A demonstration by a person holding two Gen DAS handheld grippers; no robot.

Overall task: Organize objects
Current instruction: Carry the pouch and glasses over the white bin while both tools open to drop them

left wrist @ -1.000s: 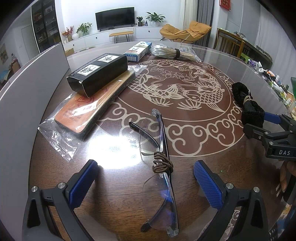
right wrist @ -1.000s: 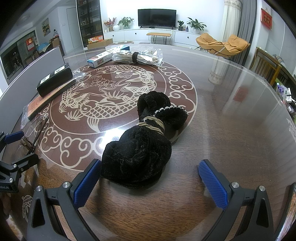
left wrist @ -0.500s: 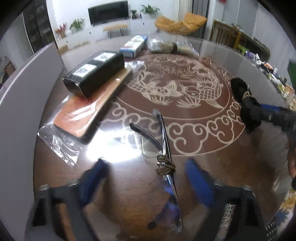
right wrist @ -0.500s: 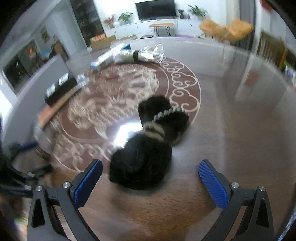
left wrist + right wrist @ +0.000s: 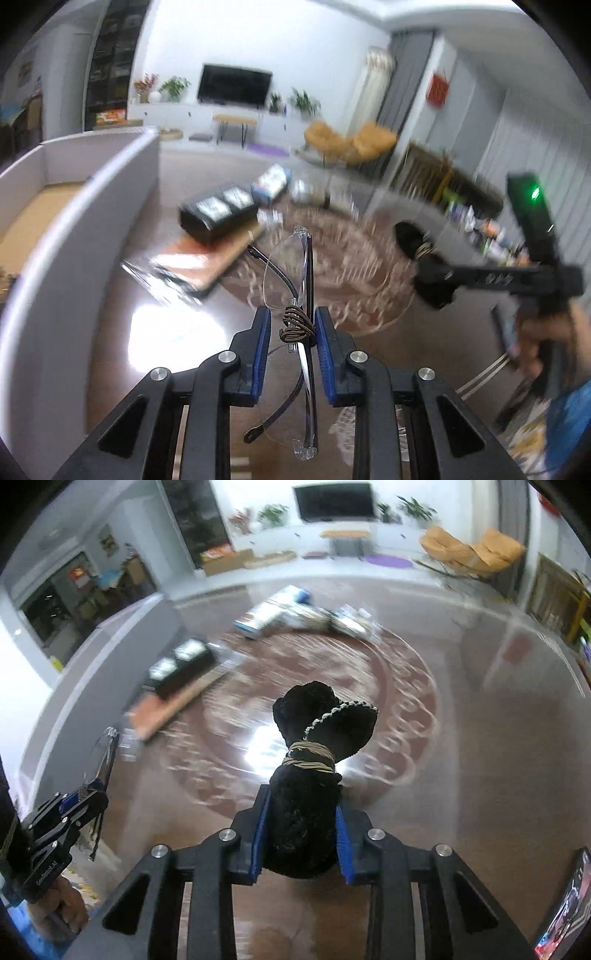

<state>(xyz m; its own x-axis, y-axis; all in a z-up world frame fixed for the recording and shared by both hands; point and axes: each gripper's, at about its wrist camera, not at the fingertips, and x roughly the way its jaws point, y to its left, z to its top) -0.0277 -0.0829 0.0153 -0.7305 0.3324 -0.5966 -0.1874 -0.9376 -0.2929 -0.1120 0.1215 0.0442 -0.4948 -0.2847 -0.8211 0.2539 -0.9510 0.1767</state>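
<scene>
Grippers at work over a round brown table (image 5: pixel 498 738) with a pale carp-and-scroll pattern: both sets of jaws have just been closing, and each now grips its own item clear of the tabletop. Between the blue pads of the left gripper (image 5: pixel 291 328) sit clear folded glasses (image 5: pixel 295 280), clamped at the middle where a brown cord (image 5: pixel 295 326) is wound around them, one lens pointing away from the camera and the other toward it. Clenched in the right gripper (image 5: pixel 301 834) is a black fabric bundle (image 5: pixel 317 753), pinched at its lower end, with a tan elastic band (image 5: pixel 310 760) cinching its waist and a white-beaded edge at its top. Behind, blurred, a black box (image 5: pixel 218 212) rests on a flat orange packet in clear plastic (image 5: pixel 199 260), with a blue-and-white carton (image 5: pixel 273 611) and a clear bag of sticks (image 5: pixel 332 618) farther back. A low grey bin (image 5: pixel 92 206) stands at the table's left edge
</scene>
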